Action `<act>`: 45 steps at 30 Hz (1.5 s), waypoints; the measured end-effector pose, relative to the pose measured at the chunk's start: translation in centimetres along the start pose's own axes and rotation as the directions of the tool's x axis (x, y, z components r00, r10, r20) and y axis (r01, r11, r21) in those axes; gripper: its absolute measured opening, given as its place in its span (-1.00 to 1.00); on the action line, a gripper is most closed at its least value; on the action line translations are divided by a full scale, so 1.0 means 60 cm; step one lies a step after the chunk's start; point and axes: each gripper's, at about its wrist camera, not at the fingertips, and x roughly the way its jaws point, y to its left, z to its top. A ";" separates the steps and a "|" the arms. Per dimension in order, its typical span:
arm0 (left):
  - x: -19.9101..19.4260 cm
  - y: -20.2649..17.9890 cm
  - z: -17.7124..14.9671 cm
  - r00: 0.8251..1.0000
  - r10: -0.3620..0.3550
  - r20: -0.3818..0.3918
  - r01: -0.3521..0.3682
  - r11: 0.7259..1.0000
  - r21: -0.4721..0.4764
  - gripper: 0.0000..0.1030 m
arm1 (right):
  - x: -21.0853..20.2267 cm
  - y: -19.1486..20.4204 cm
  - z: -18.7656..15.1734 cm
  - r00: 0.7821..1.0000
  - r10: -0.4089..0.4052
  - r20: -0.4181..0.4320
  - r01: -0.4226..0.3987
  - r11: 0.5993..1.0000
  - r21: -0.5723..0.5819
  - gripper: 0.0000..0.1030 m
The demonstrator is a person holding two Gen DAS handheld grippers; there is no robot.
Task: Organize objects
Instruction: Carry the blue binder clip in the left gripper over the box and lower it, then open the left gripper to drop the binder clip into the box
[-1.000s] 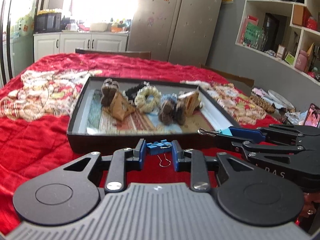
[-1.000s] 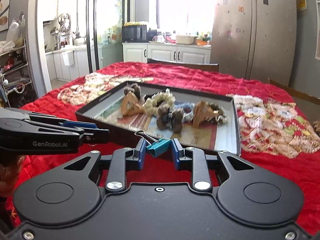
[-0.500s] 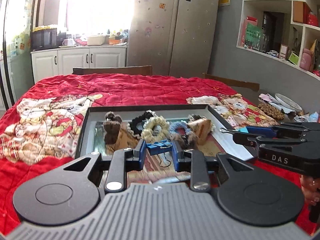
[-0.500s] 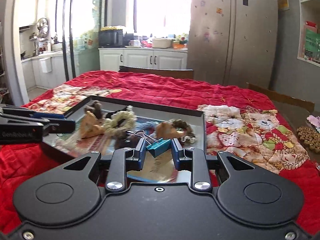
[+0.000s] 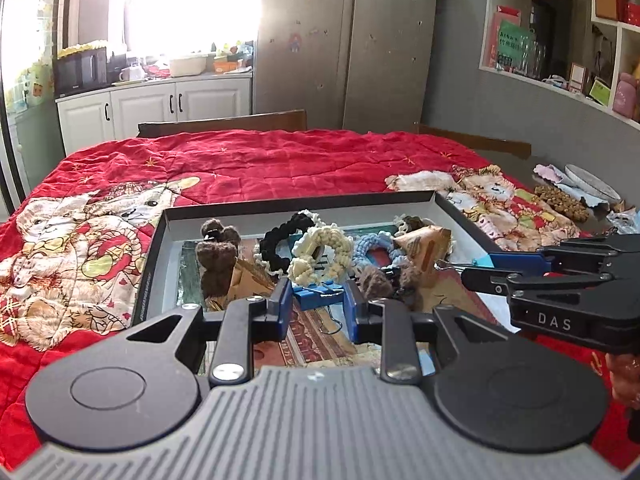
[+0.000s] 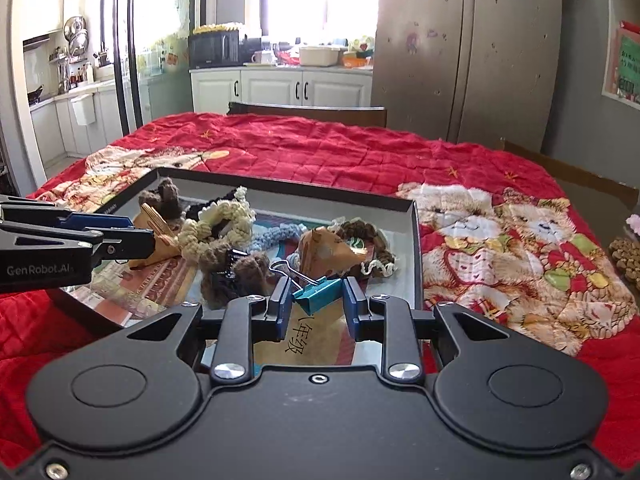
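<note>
My left gripper (image 5: 318, 304) is shut on a blue binder clip (image 5: 318, 298) and holds it above the near part of a black tray (image 5: 154, 256). My right gripper (image 6: 316, 300) is shut on a teal binder clip (image 6: 318, 294), also over the tray (image 6: 416, 240). The tray holds several crocheted hair ties, among them a cream one (image 5: 320, 254) and a brown one (image 6: 240, 272), plus tan paper pieces (image 6: 328, 256). The right gripper shows at the right of the left wrist view (image 5: 472, 276); the left gripper shows at the left of the right wrist view (image 6: 136, 240).
The tray lies on a red quilt (image 5: 260, 160) with bear patches (image 6: 500, 240). Brown beaded items (image 5: 560, 200) and a plate (image 5: 588, 178) lie at the table's right edge. A chair back (image 6: 308, 114) stands behind the table.
Both grippers have risen and moved forward, from in front of the tray's near wall to over the tray, each still holding its binder clip.
</note>
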 end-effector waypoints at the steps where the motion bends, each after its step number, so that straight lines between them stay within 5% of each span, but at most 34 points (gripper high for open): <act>1: 0.004 0.001 0.000 1.000 0.000 -0.005 0.000 1.000 0.002 -0.40 | 0.004 0.000 -0.001 1.000 0.000 -0.007 0.000 1.000 0.000 -0.49; 28: 0.074 0.000 -0.021 0.994 0.013 -0.109 -0.009 0.999 0.034 -0.39 | 0.060 -0.004 -0.010 0.995 -0.001 -0.103 0.000 1.000 -0.014 -0.49; 45: 0.076 -0.001 -0.022 0.994 0.018 -0.105 -0.014 0.999 0.039 -0.33 | 0.063 -0.002 -0.009 0.994 -0.002 -0.106 -0.001 0.999 -0.032 -0.48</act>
